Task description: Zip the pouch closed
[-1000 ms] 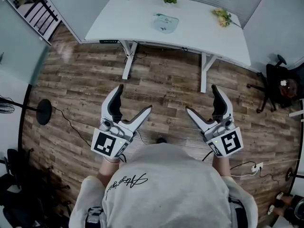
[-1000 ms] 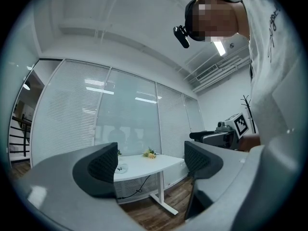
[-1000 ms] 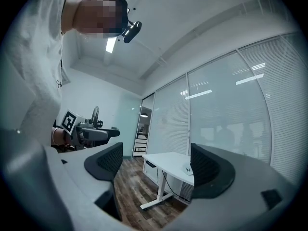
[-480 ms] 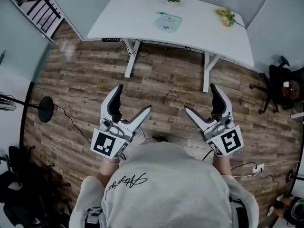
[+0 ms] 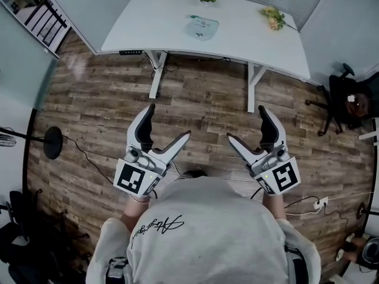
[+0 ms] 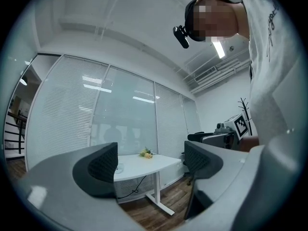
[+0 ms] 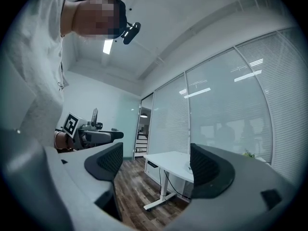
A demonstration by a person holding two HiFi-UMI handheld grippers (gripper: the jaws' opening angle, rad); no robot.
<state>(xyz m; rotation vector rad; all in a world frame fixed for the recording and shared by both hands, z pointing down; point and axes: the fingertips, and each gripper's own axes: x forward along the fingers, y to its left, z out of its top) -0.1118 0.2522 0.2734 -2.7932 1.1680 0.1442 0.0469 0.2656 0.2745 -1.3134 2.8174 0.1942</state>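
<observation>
Grey sweatshirt (image 5: 225,235), black script lettering (image 5: 157,226).

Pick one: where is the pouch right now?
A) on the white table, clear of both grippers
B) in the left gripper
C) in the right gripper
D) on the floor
A: the pouch lies on the table, while the left gripper and the right gripper are open and empty over the wood floor.

Left gripper (image 5: 167,122): you're holding it out in front of your chest, jaws spread wide, nothing between them.
Right gripper (image 5: 246,123): same deal, wide apart and empty.
Spacing: both level, well apart, tips pointing away from you.
</observation>
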